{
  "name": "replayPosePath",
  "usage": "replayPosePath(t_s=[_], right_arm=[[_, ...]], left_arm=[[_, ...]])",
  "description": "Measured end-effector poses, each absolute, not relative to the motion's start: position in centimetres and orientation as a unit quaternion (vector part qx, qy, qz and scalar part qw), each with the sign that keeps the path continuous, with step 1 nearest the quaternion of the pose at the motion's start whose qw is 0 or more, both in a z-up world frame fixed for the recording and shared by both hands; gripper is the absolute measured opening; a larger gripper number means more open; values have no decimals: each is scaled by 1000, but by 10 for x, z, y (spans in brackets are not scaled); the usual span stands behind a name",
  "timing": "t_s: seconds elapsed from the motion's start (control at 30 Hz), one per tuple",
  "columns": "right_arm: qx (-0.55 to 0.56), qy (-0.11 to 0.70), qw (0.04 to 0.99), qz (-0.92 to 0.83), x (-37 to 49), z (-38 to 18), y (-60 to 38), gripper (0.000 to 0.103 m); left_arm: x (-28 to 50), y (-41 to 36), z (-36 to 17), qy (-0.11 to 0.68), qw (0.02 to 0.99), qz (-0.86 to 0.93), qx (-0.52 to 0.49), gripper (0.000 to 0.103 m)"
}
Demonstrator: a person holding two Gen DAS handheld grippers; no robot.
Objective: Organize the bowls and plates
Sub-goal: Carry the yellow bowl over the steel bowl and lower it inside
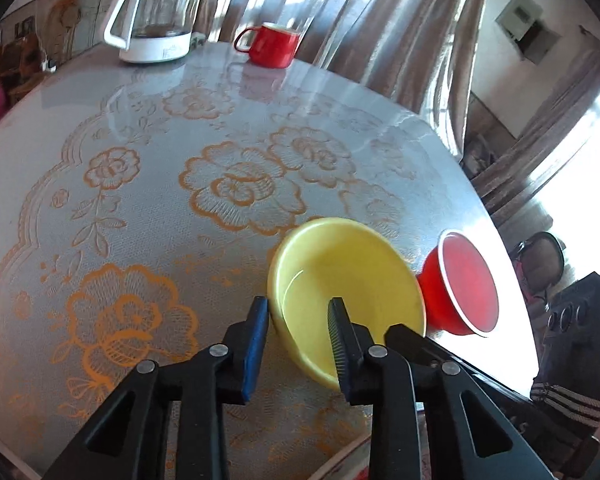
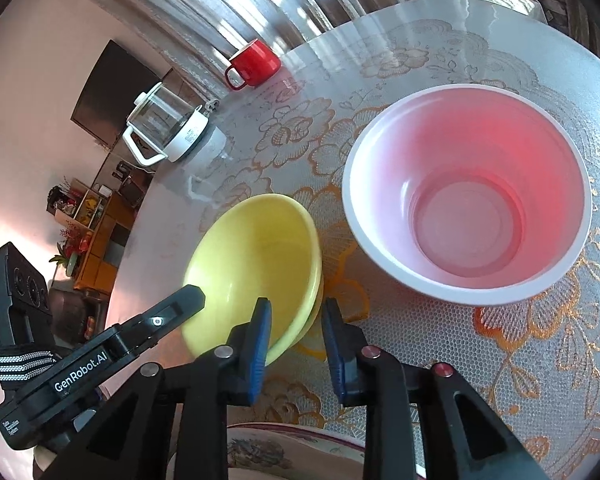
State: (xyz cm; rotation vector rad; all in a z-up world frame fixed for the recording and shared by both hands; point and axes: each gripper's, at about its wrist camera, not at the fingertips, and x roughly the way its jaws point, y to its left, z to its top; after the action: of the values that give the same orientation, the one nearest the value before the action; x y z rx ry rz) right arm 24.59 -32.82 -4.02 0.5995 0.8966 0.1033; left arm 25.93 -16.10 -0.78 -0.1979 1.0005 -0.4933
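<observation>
A yellow bowl sits tilted on the lace-patterned table. My left gripper is shut on its left wall, one blue pad outside and the ribbed pad inside. The right gripper is shut on the bowl's near rim, with its left pad inside the bowl and its right pad outside. One black finger of the right gripper shows at the bowl's right edge. A red bowl with a white rim and pale inside stands just right of the yellow one, untouched.
A glass kettle and a red mug stand at the table's far edge by the curtains. A patterned plate's rim lies under the right gripper. The table edge curves close behind the red bowl.
</observation>
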Motion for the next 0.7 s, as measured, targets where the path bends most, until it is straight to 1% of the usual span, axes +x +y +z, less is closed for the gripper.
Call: replayPosePath(t_s=[0.07, 0.37, 0.7], right_arm=[[264, 424, 865, 41, 244, -36, -324, 24], [262, 403, 875, 61, 223, -15, -319, 24], [252, 387, 882, 91, 195, 7, -290, 24]], left_arm=[[255, -160, -2, 463, 847, -243, -94, 29], [230, -144, 10, 459, 849, -240, -100, 29], [180, -111, 44, 405, 879, -236, -88, 29]])
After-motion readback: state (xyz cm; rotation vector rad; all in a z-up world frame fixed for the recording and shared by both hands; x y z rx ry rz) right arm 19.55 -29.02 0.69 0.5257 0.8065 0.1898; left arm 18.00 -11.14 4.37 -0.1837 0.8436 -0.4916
